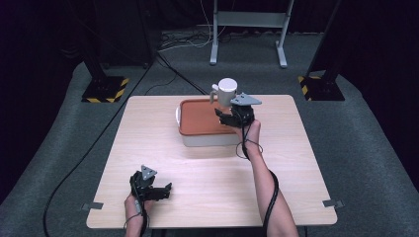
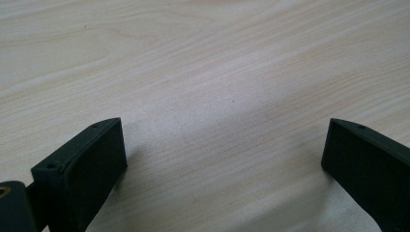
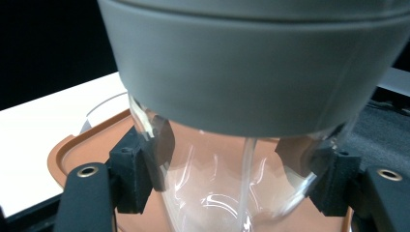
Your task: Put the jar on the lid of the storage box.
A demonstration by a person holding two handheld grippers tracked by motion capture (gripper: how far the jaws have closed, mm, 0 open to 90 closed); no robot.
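1. The right hand-held gripper [image 1: 228,117] clenches a clear jug with a grey lid [image 3: 251,63] above the orange-lidded container [image 1: 200,123].
2. The left hand-held gripper [image 2: 220,159] rests released on the wooden surface [image 1: 148,148], near its front edge.

I see my left gripper [image 1: 157,190] and right gripper [image 1: 228,116] as black two-jaw tools with screw holes, each topped by a grey three-cornered plate, trailing black cables along bare, sleeveless forearms.
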